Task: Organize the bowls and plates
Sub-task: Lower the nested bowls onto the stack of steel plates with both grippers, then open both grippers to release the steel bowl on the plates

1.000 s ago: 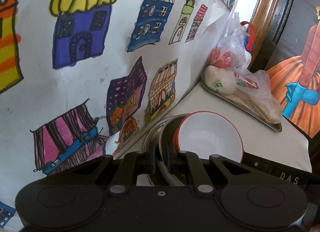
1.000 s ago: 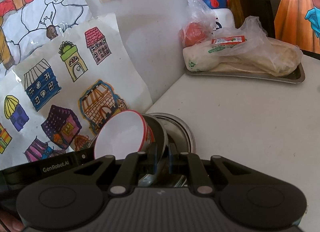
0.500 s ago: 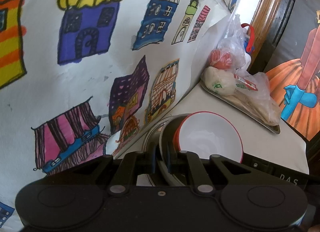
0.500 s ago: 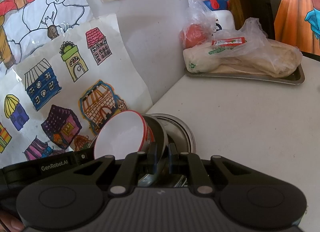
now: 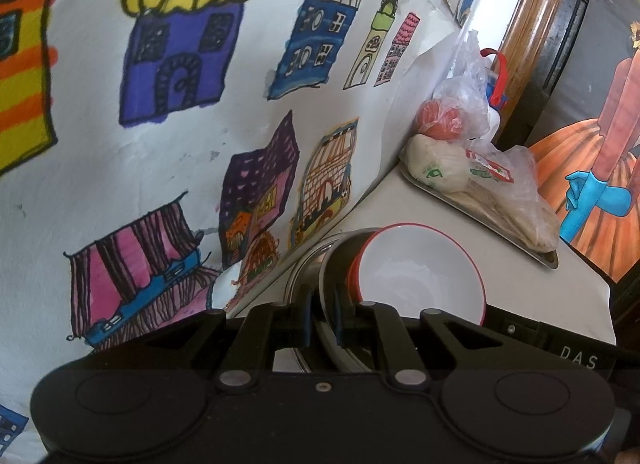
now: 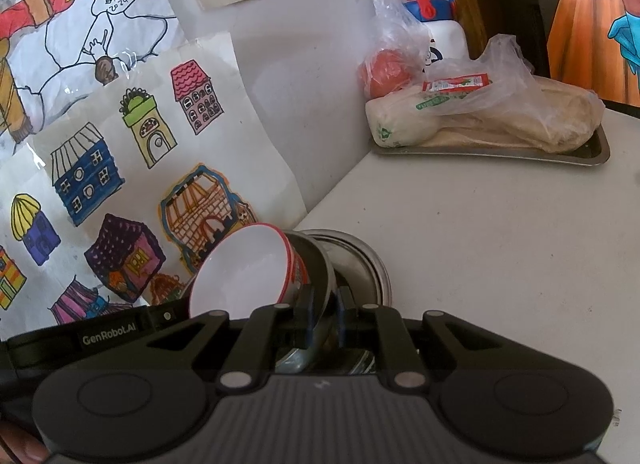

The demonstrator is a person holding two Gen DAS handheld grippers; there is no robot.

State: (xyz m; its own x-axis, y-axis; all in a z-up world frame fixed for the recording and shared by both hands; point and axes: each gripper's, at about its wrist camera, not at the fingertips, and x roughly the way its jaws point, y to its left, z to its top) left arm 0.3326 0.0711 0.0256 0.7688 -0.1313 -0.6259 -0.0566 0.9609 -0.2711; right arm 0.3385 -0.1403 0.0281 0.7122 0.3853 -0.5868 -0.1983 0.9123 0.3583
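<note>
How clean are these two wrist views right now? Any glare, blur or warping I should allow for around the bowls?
Left wrist: sharp, evenly daylit; a soft sheen inside the white red-rimmed bowl; fisheye bends the wall of children's house drawings; the left gripper hides the stack's lower edge. Right wrist: equally sharp, glare on the clear plastic bags over the steel tray; the right gripper is dark, corners vignetted.

1. A white wall point(image 6: 280, 75) carries children's drawings of houses point(image 5: 188, 43).
2. The pale table point(image 6: 500, 244) meets it.
3. At two o'clock stands a curved wooden frame point(image 5: 532, 3).
4. Daylight falls on the tabletop.
</note>
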